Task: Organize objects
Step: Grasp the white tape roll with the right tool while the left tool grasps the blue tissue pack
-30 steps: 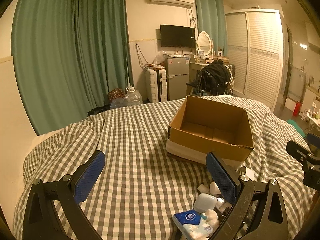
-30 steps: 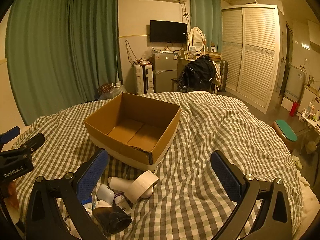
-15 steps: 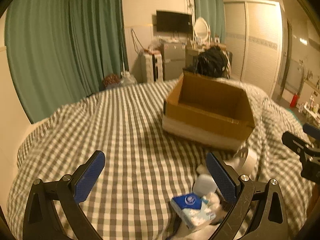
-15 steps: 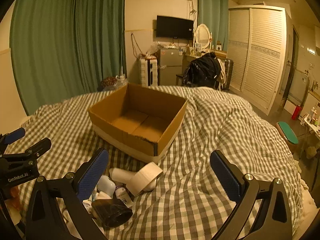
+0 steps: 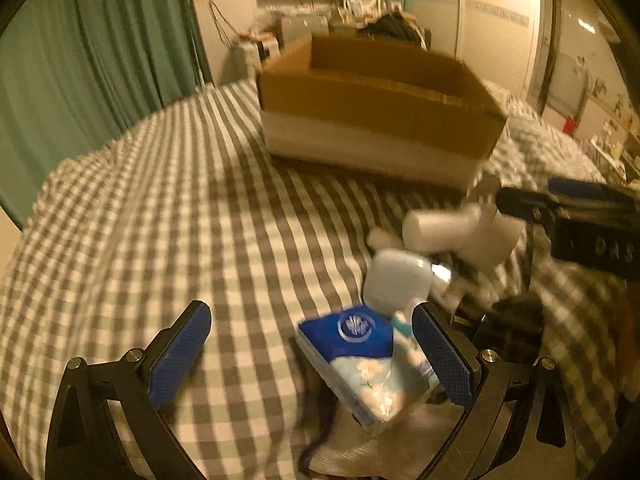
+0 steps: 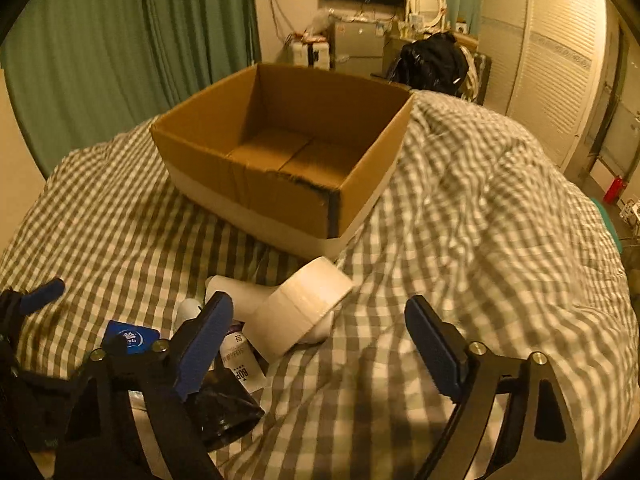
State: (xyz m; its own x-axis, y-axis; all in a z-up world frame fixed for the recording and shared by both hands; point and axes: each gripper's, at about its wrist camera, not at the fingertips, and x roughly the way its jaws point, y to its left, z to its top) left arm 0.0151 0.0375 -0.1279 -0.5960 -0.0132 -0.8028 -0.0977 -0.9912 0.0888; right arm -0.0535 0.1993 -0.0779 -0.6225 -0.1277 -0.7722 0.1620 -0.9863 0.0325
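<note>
Both claws have dropped closer to the checkered bed (image 6: 500,208) since the earlier frames, and the clutter now fills more of each view. Left claw (image 5: 312,356), lower centre of its frame, has its jaws wide apart around the blue-and-white tissue pack (image 5: 360,360), with no contact visible. Right claw (image 6: 320,344) is also spread apart, holding nothing, low over the white tape roll (image 6: 300,308), which leans on a white bottle (image 6: 236,288). A black object (image 6: 224,412) lies at lower left. Behind the pile, upper centre, sits the open cardboard box (image 6: 280,184), empty inside.
</note>
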